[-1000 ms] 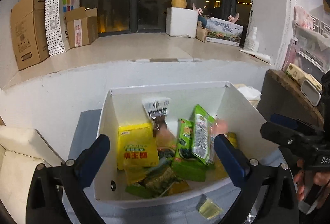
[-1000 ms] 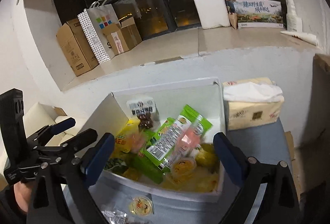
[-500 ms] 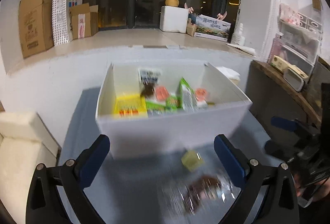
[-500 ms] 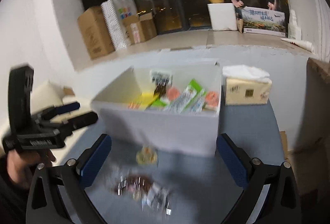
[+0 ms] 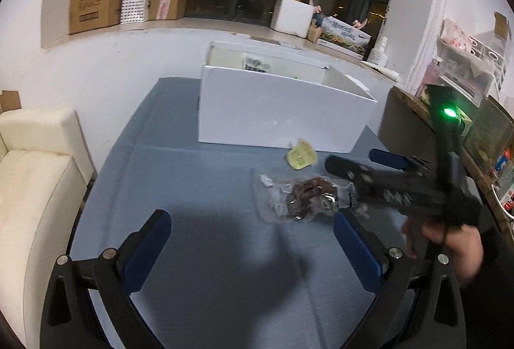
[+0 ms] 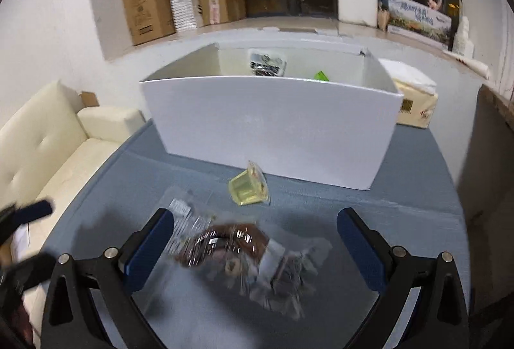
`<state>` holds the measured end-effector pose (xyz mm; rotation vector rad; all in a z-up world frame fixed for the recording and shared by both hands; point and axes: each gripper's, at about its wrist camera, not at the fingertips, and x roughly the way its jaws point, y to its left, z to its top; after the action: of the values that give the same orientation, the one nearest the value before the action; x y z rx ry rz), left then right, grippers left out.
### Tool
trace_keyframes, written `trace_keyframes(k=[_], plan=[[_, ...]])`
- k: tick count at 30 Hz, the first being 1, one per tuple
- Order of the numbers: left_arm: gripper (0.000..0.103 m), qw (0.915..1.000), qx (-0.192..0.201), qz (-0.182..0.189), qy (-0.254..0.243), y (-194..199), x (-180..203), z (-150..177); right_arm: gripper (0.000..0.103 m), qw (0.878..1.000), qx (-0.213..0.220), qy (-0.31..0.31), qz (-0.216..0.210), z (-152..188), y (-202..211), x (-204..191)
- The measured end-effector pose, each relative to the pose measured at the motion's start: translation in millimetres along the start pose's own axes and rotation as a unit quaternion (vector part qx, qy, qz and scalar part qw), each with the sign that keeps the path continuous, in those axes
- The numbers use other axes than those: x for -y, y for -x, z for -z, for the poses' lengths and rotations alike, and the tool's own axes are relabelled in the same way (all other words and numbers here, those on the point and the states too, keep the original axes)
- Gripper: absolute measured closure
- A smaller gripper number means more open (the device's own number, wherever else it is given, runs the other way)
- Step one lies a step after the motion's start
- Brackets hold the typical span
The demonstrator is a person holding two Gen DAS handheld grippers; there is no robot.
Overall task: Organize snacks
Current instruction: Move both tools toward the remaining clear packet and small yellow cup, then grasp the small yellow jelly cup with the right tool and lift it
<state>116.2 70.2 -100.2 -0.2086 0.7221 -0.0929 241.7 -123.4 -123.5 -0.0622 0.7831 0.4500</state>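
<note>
A white box (image 5: pixel 282 111) with snack packs stands on the blue-grey table; it also shows in the right wrist view (image 6: pixel 270 130). In front of it lie a yellow jelly cup (image 5: pixel 301 154) (image 6: pixel 249 190) and a clear bag of dark brown snacks (image 5: pixel 305 199) (image 6: pixel 237 252). My left gripper (image 5: pixel 250 247) is open and empty over bare table, left of the bag. My right gripper (image 6: pixel 255 247) is open, low over the bag, with the bag between its fingers; it also shows in the left wrist view (image 5: pixel 359 167).
A cream sofa (image 5: pixel 29 188) stands left of the table. A tissue pack (image 6: pixel 414 101) sits right of the box. Cardboard boxes (image 6: pixel 144 2) and a white foam box (image 6: pixel 356 3) line the window ledge. A wooden shelf (image 5: pixel 449 130) stands at the right.
Both grippers have pulled back from above the box and dropped low over the table. The box interior is now mostly hidden. The right gripper now hovers over the bag.
</note>
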Motion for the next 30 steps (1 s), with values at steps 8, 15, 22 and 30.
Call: trace_keyframes(k=[8,15,22,30], plan=[[0.000,0.9999,-0.008,-0.012,-0.002,1,-12,2,0.006,0.999,-0.037,0.003,0.001,-12,-49,-5],[0.000,0.9999,-0.013,-0.010,0.000,-4,-15,1,0.061,0.997,-0.074,0.018,0.008,-11,-72,-7],[0.000,0.9998,-0.018,-0.010,-0.004,-12,-9,-1,0.064,0.998,-0.056,0.023,-0.004,-13,-56,-7],[0.000,0.9996,-0.019,0.000,-0.020,-18,5,-7,0.069,0.999,-0.028,0.023,-0.011,-13,-12,1]])
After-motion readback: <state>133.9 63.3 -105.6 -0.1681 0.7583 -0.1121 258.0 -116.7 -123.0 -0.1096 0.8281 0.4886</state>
